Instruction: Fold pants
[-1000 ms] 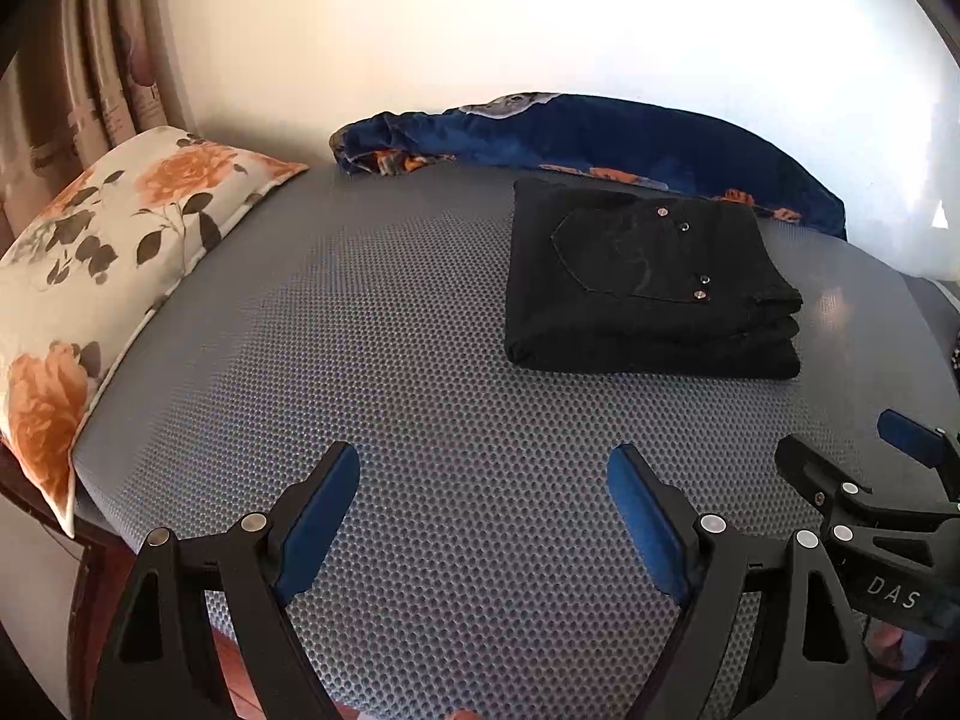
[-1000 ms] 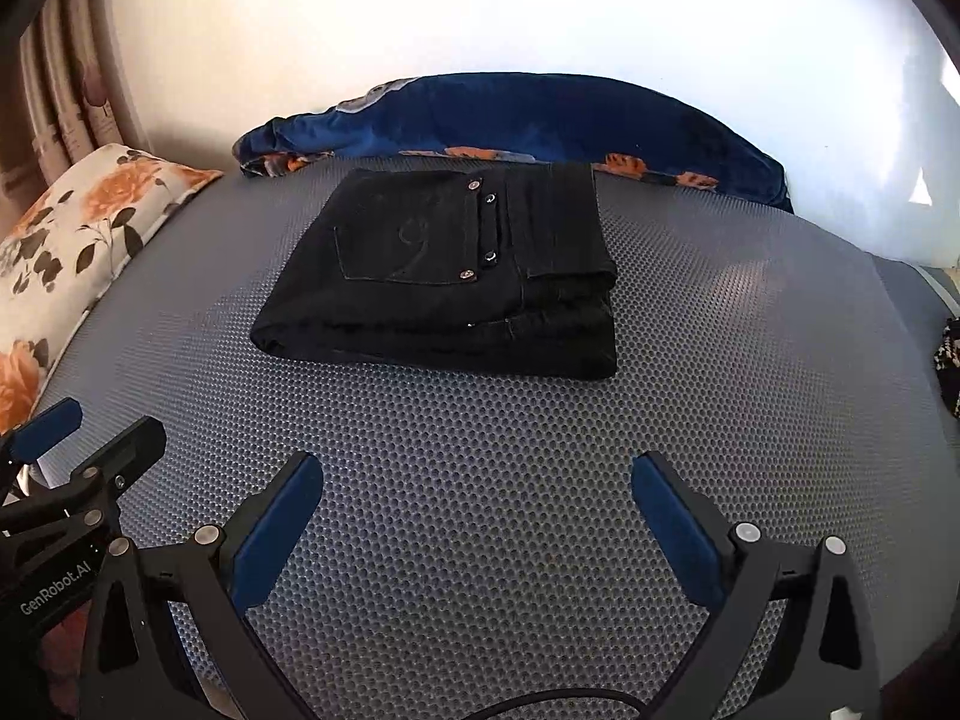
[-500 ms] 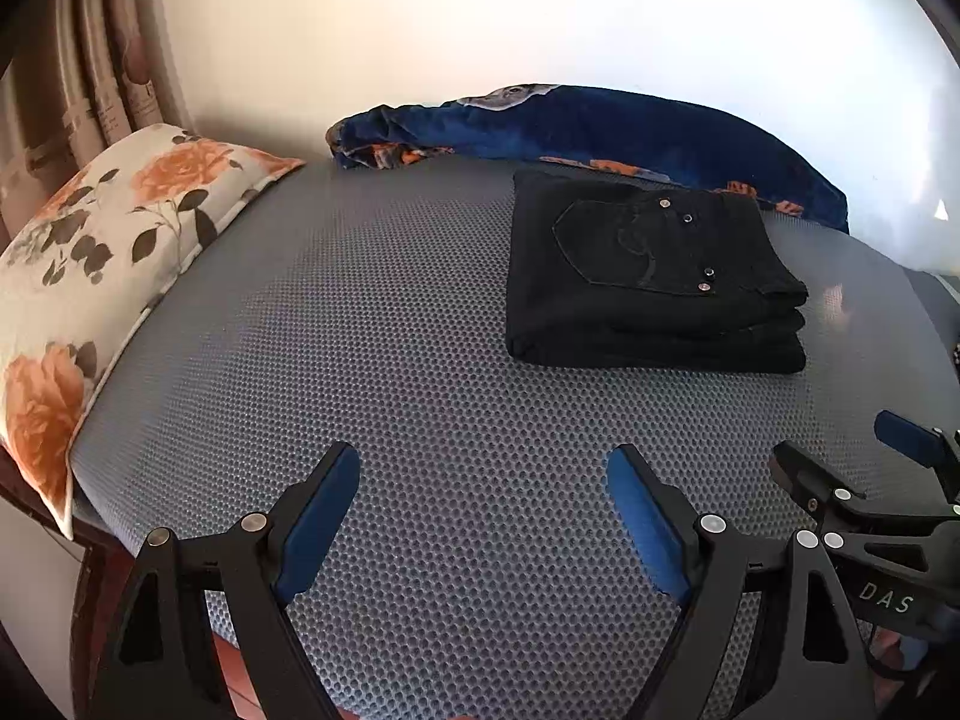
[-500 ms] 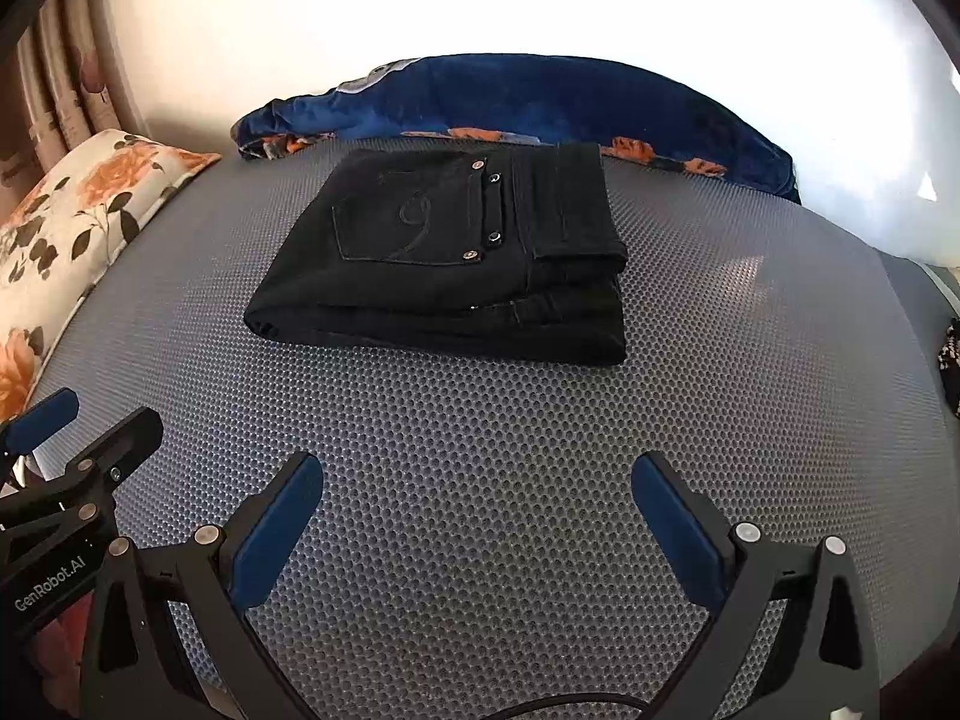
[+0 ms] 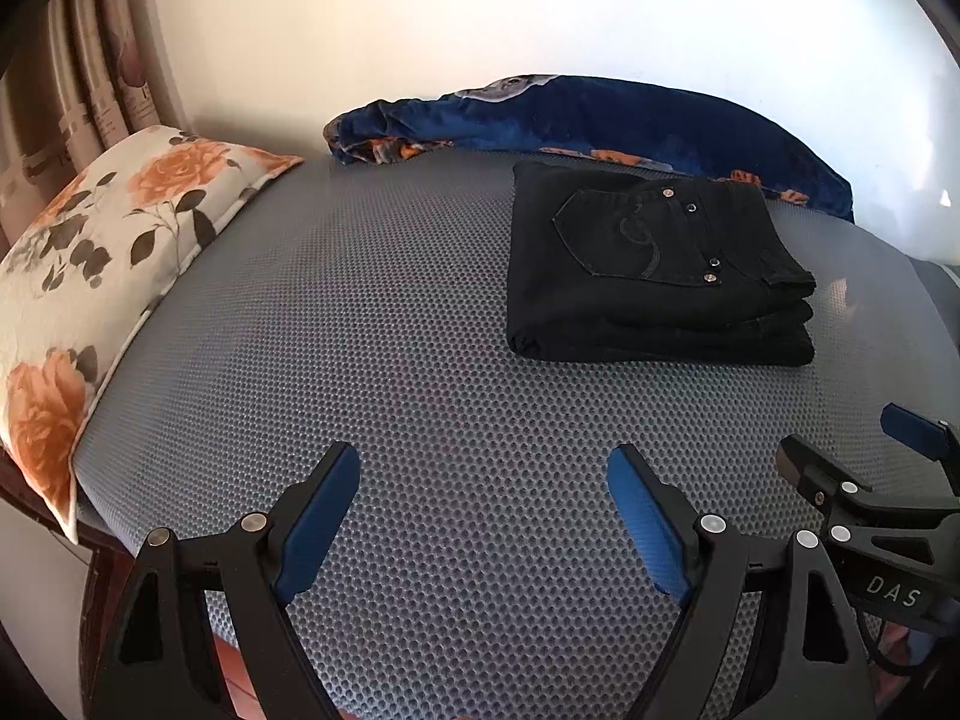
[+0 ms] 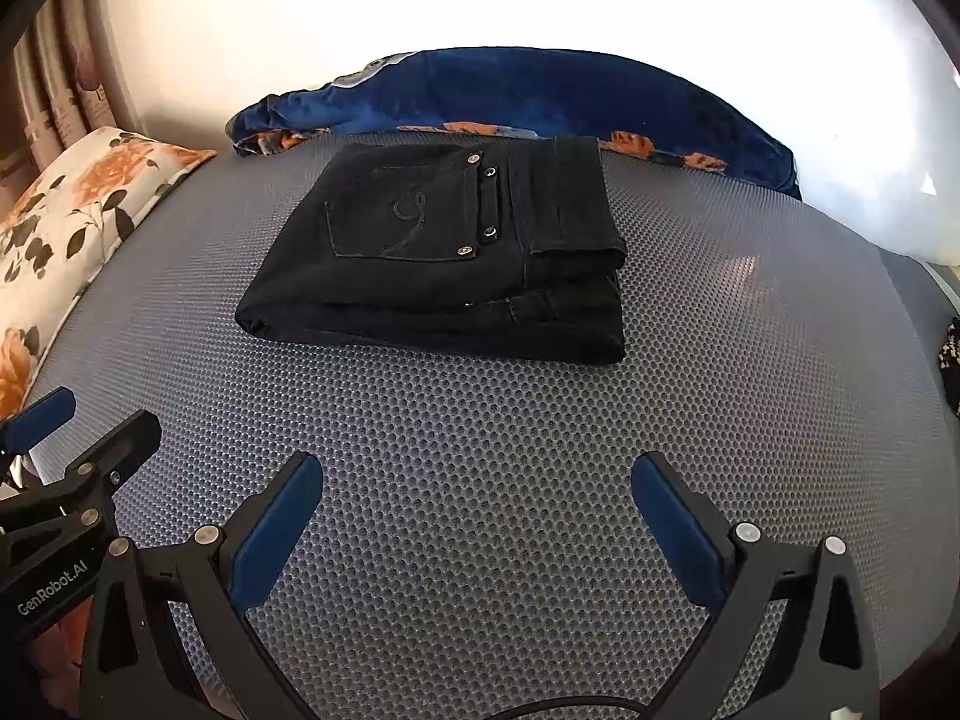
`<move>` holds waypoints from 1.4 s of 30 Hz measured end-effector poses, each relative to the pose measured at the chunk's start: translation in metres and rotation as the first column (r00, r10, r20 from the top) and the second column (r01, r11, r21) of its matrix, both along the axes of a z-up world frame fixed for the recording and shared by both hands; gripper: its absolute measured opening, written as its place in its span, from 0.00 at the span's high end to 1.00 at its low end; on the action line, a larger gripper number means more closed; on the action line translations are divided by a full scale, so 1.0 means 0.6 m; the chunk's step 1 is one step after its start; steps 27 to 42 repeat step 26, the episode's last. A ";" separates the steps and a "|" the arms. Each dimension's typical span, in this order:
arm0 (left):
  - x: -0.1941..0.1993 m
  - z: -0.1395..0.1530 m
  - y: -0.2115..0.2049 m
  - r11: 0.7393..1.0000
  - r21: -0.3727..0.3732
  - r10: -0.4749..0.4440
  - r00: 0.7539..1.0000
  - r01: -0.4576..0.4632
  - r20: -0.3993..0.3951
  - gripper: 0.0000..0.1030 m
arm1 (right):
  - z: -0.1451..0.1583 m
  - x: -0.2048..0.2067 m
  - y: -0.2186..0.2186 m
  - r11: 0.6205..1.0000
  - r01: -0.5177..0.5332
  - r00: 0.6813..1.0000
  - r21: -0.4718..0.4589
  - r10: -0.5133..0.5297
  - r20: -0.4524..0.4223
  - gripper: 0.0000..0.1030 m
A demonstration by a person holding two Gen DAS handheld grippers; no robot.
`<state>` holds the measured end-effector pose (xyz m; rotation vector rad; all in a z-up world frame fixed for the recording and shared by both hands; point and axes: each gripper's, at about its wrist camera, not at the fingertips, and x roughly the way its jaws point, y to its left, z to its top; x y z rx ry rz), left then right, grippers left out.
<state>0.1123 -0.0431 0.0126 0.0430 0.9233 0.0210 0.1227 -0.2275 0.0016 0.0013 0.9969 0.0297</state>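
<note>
Black pants (image 5: 648, 270) lie folded into a compact stack on the grey mesh mattress (image 5: 390, 360), back pocket facing up; the right wrist view shows the same pants (image 6: 456, 252) straight ahead. My left gripper (image 5: 483, 480) hovers open near the mattress's front edge, well short of the pants and to their left, nothing between its blue pads. My right gripper (image 6: 477, 489) is open too, empty, in front of the stack. Each gripper shows at the other view's edge: the right gripper (image 5: 858, 450) at the left view's right side, the left gripper (image 6: 99, 420) at the right view's lower left.
A floral pillow (image 5: 90, 276) lies along the mattress's left side. A crumpled blue blanket (image 5: 600, 120) sits against the wall behind the pants. Curtains (image 5: 78, 78) hang at the far left. A dark patterned item (image 6: 951, 360) shows at the mattress's right edge.
Both views have shifted very slightly, so the pants sit a little differently in frame. The pants and both grippers' opening are unchanged.
</note>
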 end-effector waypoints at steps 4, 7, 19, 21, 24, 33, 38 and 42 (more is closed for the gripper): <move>0.002 -0.004 0.000 1.000 0.004 0.002 1.000 -0.002 -0.007 0.18 | -0.005 0.001 0.001 1.000 -0.003 1.000 0.000 0.003 -0.009 0.01; 0.003 -0.006 -0.002 1.000 0.007 0.001 1.000 -0.001 -0.009 0.18 | -0.008 0.001 0.002 1.000 -0.002 1.000 0.000 0.002 -0.014 0.01; 0.007 -0.014 0.001 1.000 -0.005 0.005 1.000 -0.005 -0.029 0.18 | -0.015 0.004 0.001 1.000 0.001 0.999 0.005 0.000 -0.033 0.01; 0.006 -0.015 0.000 1.000 -0.004 -0.001 1.000 0.001 -0.028 0.18 | -0.016 0.004 0.001 1.000 0.001 0.999 0.008 -0.001 -0.034 0.01; 0.006 -0.014 0.001 1.000 -0.017 -0.008 1.000 0.007 -0.030 0.18 | -0.017 0.003 0.003 1.000 -0.001 0.999 0.006 0.001 -0.036 0.01; 0.006 -0.013 0.002 1.000 -0.020 -0.010 1.000 0.010 -0.030 0.18 | -0.017 0.003 0.003 1.000 -0.001 0.999 0.007 0.001 -0.036 0.01; 0.006 -0.013 0.002 1.000 -0.020 -0.010 1.000 0.010 -0.030 0.18 | -0.017 0.003 0.003 1.000 -0.001 0.999 0.007 0.001 -0.036 0.01; 0.006 -0.013 0.002 1.000 -0.020 -0.010 1.000 0.010 -0.030 0.18 | -0.017 0.003 0.003 1.000 -0.001 0.999 0.007 0.001 -0.036 0.01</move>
